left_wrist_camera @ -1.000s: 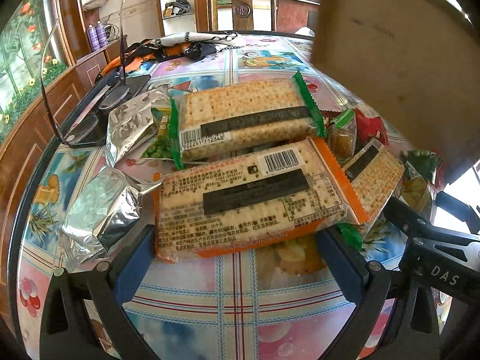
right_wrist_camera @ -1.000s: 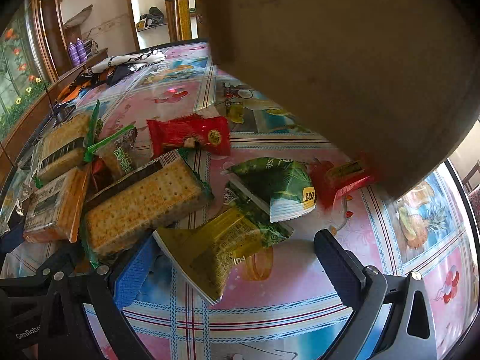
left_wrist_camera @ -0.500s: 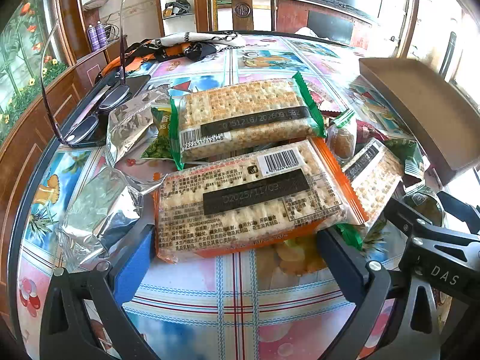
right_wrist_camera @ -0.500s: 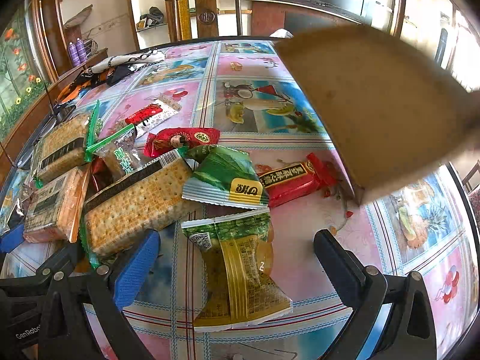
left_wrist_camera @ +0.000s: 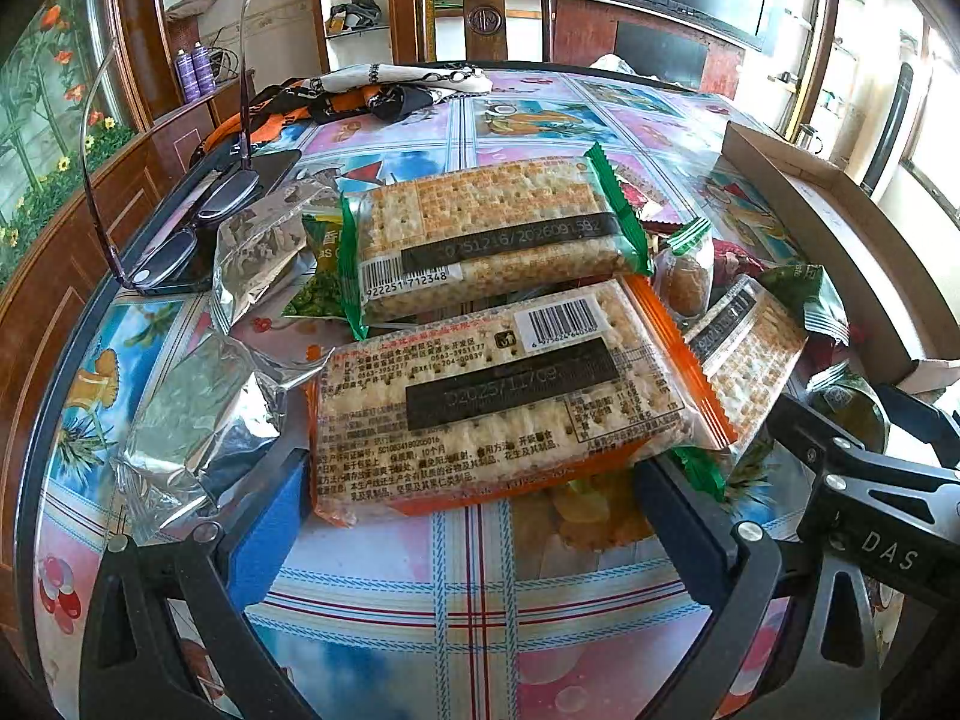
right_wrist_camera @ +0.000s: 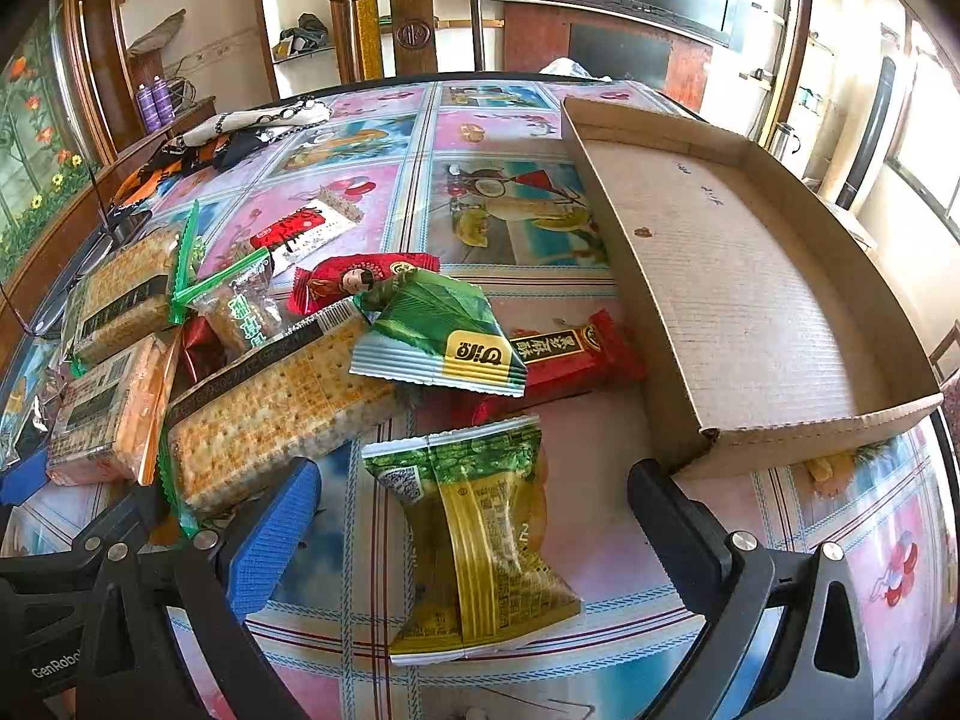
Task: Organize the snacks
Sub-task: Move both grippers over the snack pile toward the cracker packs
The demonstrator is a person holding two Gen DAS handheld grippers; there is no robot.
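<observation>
**Two open grippers, one tray newly set down**

Far left in the left wrist view, glasses (left_wrist_camera: 180, 228) lie on a dark case, with two foil packs (left_wrist_camera: 192, 420) beside them. Next come the cracker packs: a green-trimmed pack (left_wrist_camera: 486, 234) behind, an orange-trimmed pack (left_wrist_camera: 498, 396) in front of it. The left gripper (left_wrist_camera: 468, 516) sits low at the orange pack's near edge, its fingers spread wider than the pack and pinching nothing.

Right of that, in the right wrist view, a third cracker pack (right_wrist_camera: 270, 396) lies angled, then a green pouch (right_wrist_camera: 438, 330) resting across red bars (right_wrist_camera: 564, 354), and a yellow-green pouch (right_wrist_camera: 480, 540) alone on the tablecloth (right_wrist_camera: 510, 192). The right gripper (right_wrist_camera: 474, 516) straddles this pouch, fingers wide apart and closed on nothing.

Furthest right, the cardboard tray (right_wrist_camera: 750, 276) now rests flat on the table, open side up and empty. A second ago it was overhead, bottom towards the cameras, blocking most of the right view; half a second ago it was tilted and coming down. The snacks are scattered outside it, several having landed in new places.

That likely marks the start of sorting: the container is ready, nothing has been packed, and the yellow-green pouch looks the handiest first pick.
</observation>
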